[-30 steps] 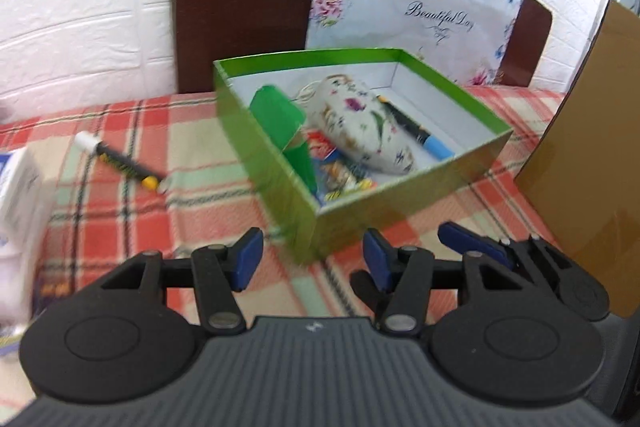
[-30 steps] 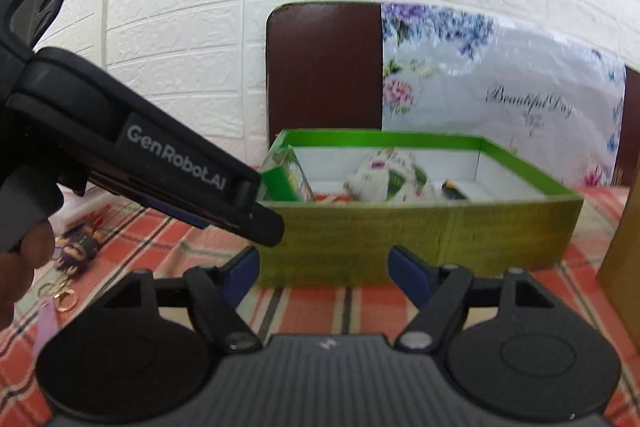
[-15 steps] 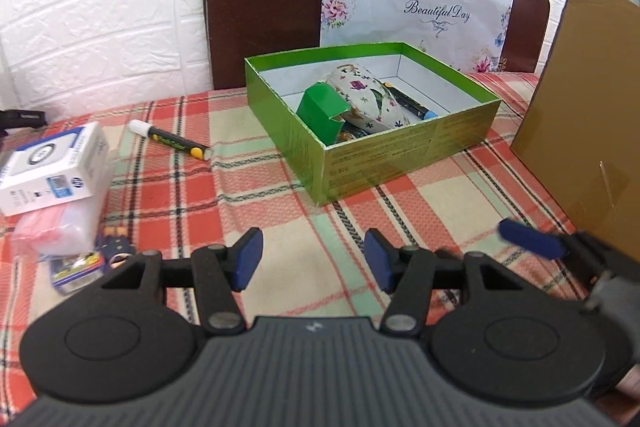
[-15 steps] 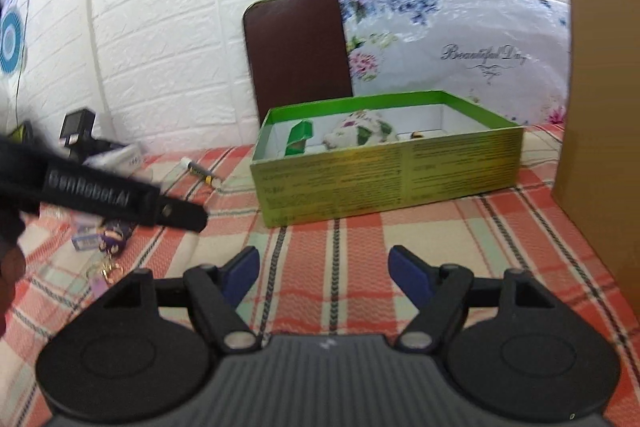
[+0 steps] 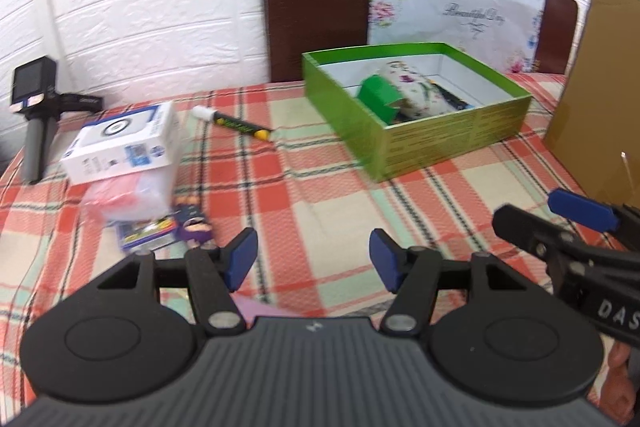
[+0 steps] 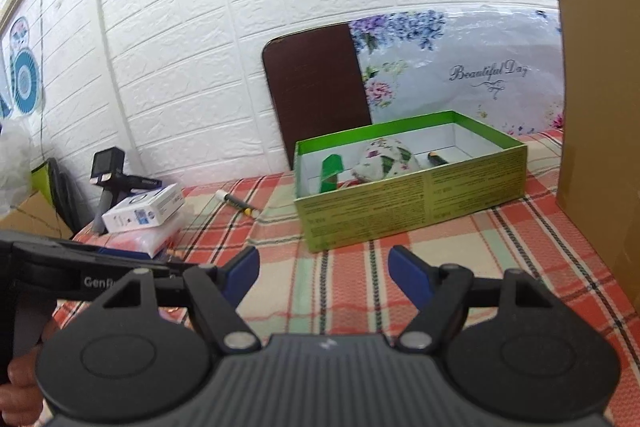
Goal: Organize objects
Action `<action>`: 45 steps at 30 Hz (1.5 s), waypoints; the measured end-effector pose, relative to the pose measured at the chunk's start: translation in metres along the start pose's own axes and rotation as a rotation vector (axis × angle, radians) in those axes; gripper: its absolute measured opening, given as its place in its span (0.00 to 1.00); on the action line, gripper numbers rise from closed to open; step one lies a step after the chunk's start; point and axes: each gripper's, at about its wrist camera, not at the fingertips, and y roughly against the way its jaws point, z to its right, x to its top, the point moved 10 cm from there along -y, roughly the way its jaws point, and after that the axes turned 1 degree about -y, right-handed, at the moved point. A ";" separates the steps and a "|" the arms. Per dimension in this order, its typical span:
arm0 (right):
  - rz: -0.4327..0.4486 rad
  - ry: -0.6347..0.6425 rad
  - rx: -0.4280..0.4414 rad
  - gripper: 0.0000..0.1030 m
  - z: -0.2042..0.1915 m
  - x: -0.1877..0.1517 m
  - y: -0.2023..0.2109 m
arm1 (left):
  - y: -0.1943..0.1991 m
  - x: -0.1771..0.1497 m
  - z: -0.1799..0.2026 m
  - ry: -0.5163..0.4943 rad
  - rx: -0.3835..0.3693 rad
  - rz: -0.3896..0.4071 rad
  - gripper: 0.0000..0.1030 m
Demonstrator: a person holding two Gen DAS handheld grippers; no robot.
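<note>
A green box (image 5: pixel 440 143) (image 6: pixel 400 203) stands on the plaid tablecloth, holding a small green carton (image 5: pixel 378 95), a floral pouch (image 5: pixel 416 91) and a dark pen (image 5: pixel 452 99). To its left lie a marker (image 5: pixel 236 123) (image 6: pixel 236 201), a white box (image 5: pixel 124 139) on a pink packet (image 5: pixel 124 195), and a doll keychain (image 5: pixel 194 223). My left gripper (image 5: pixel 312 255) hovers well short of the box. Its jaws are opening with nothing between them. My right gripper (image 6: pixel 326 273) is open and empty, facing the box's long side.
A tall cardboard sheet (image 5: pixel 600 87) (image 6: pixel 600 107) stands at the right. A small camera on a handle (image 5: pixel 34 95) sits at the far left edge. A brown chair (image 5: pixel 316 3) and a floral bag (image 5: pixel 452 3) are behind the table.
Both grippers have drawn back from the green box, so more of the table and the items on its left show. The left jaws stand wider apart.
</note>
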 end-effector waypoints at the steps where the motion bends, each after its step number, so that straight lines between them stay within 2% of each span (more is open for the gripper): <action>1: -0.006 0.014 0.006 0.72 -0.005 -0.001 -0.001 | 0.000 -0.001 -0.006 0.008 0.009 -0.001 0.62; 11: -0.064 0.134 0.051 0.72 -0.056 -0.014 -0.017 | -0.001 -0.013 -0.066 0.076 0.089 0.013 0.65; 19: -0.136 0.230 0.096 0.72 -0.100 -0.033 -0.042 | -0.010 -0.032 -0.125 0.148 0.160 -0.009 0.66; 27: -0.188 0.268 0.136 0.72 -0.136 -0.039 -0.069 | -0.019 -0.053 -0.185 0.223 0.249 -0.029 0.67; 33: -0.201 0.290 0.140 0.72 -0.155 -0.040 -0.083 | -0.027 -0.066 -0.214 0.265 0.277 -0.040 0.68; 36: -0.193 0.289 0.141 0.73 -0.163 -0.034 -0.091 | -0.027 -0.066 -0.224 0.267 0.311 -0.006 0.73; 42: -0.160 0.298 0.157 0.74 -0.187 -0.014 -0.111 | -0.023 -0.079 -0.248 0.365 0.347 0.097 0.73; 45: -0.124 0.330 0.167 0.76 -0.204 -0.004 -0.125 | -0.021 -0.078 -0.245 0.346 0.364 0.125 0.73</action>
